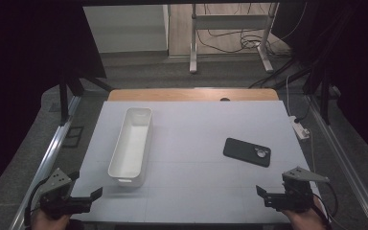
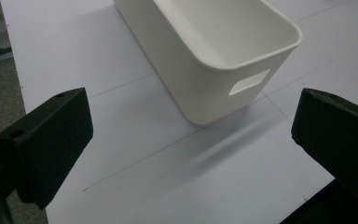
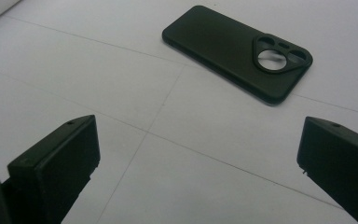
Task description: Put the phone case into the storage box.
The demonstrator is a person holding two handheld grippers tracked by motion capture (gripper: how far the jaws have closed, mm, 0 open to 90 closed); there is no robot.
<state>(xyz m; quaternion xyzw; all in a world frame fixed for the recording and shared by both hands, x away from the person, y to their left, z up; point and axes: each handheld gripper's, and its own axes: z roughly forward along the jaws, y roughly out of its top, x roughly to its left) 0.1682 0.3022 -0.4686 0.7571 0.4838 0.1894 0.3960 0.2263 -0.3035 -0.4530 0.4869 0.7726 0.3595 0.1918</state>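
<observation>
Clearly, both grippers were held above the near edge of the worktop [image 1: 191, 143], the left gripper [image 1: 84, 197] at the near left corner and the right gripper [image 1: 273, 194] at the near right corner, each with its jaws spread wide and holding nothing. A white bin [image 1: 132, 143] lay on the left half, its far end cut off in the left gripper view. A black phone case [image 1: 247, 152] lay flat toward the right edge. No writing could be read on it.
</observation>
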